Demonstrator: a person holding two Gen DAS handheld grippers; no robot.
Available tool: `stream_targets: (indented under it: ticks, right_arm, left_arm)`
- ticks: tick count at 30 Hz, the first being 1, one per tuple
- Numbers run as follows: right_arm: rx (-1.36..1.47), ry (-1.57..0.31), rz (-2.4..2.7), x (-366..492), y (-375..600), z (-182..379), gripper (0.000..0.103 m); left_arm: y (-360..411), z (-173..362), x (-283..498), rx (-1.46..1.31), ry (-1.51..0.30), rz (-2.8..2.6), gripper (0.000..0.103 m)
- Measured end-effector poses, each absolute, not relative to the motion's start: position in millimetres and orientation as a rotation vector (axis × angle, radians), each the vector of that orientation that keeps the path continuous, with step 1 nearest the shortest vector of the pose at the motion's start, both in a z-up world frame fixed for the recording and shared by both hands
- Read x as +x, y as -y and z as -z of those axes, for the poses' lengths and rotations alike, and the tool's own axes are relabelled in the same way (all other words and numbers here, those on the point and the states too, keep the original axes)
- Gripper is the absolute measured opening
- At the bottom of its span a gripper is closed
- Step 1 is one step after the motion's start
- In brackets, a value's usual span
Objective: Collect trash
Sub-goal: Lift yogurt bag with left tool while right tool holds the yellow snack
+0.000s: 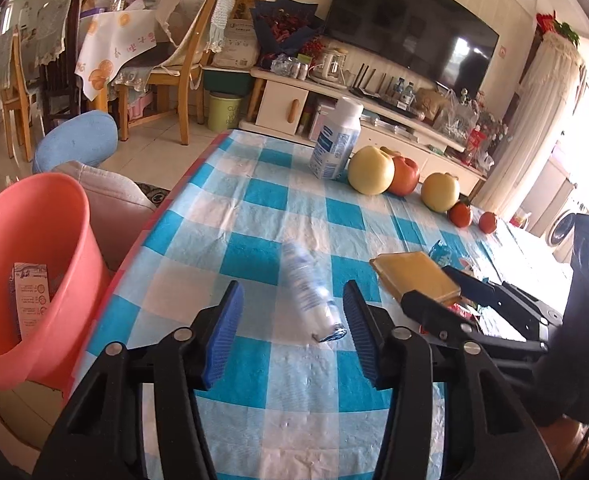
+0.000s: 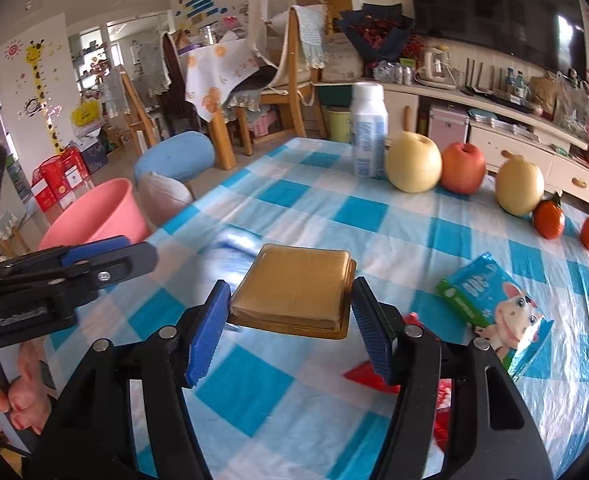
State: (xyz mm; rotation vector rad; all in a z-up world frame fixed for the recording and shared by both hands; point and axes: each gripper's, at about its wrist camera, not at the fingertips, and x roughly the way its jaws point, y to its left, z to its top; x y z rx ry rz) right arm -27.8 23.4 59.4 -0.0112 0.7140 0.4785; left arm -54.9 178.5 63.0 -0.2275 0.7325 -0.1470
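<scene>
Left wrist view. My left gripper [image 1: 292, 330] has ribbed blue rubber pads [image 1: 223, 332] set apart. A crumpled clear plastic bottle [image 1: 309, 292], blue-printed and blurred, lies between them on the table; it sits nearer the right pad, and I cannot tell whether it touches. The tablecloth [image 1: 254, 200] is glossy, wrinkled, with blue and white checks. At 9 o'clock stands a smooth salmon plastic bucket [image 1: 54, 240] with a printed carton [image 1: 30, 300] inside. At 12 o'clock an upright white bottle [image 1: 336, 140], then round yellow pears [image 1: 370, 170], a red apple [image 1: 406, 176] and small oranges [image 1: 460, 215] trailing toward 2 o'clock.

Right wrist view. My right gripper [image 2: 290, 322] clamps a flat, square tan plastic-wrapped packet [image 2: 298, 284], one ribbed pad on each side edge, lifted off the cloth. At 3 o'clock lies a soft tissue pack [image 2: 494, 304] with cartoon print; red crinkled wrapper [image 2: 374, 376] at 5 o'clock. My left gripper's black frame enters at 9 o'clock, a hand [image 2: 10, 400] beneath it.
</scene>
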Motion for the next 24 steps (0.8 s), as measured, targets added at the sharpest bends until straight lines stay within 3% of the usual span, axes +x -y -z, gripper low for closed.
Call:
stream_targets:
  ticks: [8, 11, 17, 24]
  right_arm:
    - [0.010, -0.707, -0.449, -43, -33, -70, 0.063]
    - [0.008, -0.720, -0.416, -47, -25, -65, 0.063]
    - [0.037, -0.713, -0.355, -49, 3, -64, 0.063]
    - [0.072, -0.703, -0.330, -46, 27, -61, 0.063]
  left_arm:
    - [-195, -55, -51, -0.280, -0.761, 0.155, 0.052]
    - [-187, -47, -43, -0.264, -0.791, 0.167, 0.070]
    - [-151, -27, -17, -0.169, -0.861, 0.213, 0.077]
    - [-131, 2, 17, -0.128, -0.946, 0.199, 0.077]
